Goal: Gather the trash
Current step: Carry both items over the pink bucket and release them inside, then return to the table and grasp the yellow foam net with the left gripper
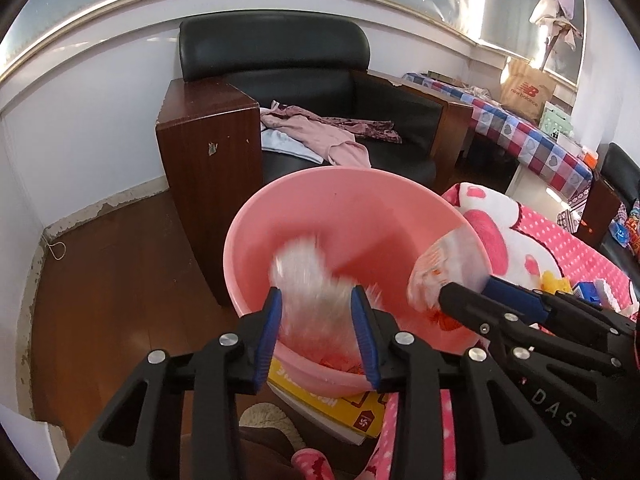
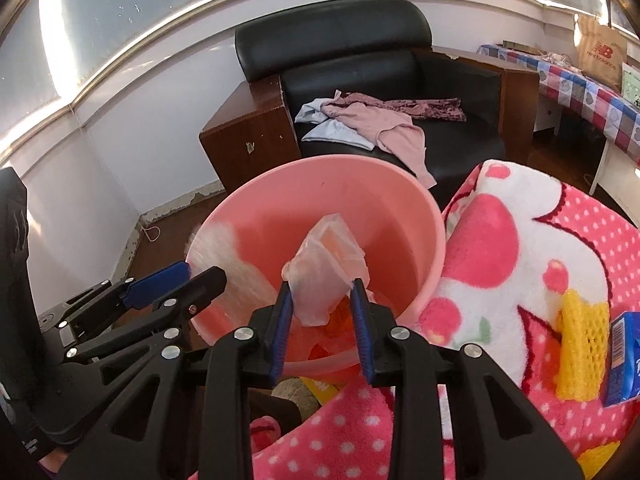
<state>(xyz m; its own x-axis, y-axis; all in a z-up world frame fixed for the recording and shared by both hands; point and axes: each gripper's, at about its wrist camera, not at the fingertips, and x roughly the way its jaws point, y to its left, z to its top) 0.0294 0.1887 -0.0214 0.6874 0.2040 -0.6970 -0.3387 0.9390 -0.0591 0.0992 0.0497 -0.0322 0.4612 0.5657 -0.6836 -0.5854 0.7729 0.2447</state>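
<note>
A pink plastic basin (image 1: 360, 200) (image 2: 384, 208) sits at the edge of a pink blanket, with orange scraps at its bottom. My left gripper (image 1: 318, 296) hangs over the basin's near left rim with its jaws parted; a blurred clear plastic wrapper (image 1: 308, 280) (image 2: 224, 252) sits between the fingers. My right gripper (image 2: 322, 286) is over the basin's near right rim, and a crumpled clear plastic bag (image 2: 324, 272) (image 1: 444, 268) sits between its parted fingers. Each gripper shows in the other's view, my right one (image 1: 468, 292) and my left one (image 2: 200, 274).
A pink spotted blanket (image 2: 520, 260) lies to the right with a yellow foam net (image 2: 580, 344) and a blue box (image 2: 624, 356) on it. A yellow box (image 1: 340, 404) lies under the basin. A black armchair (image 1: 320, 80) with clothes stands behind, and a checked-cloth table (image 1: 520, 128) at the right.
</note>
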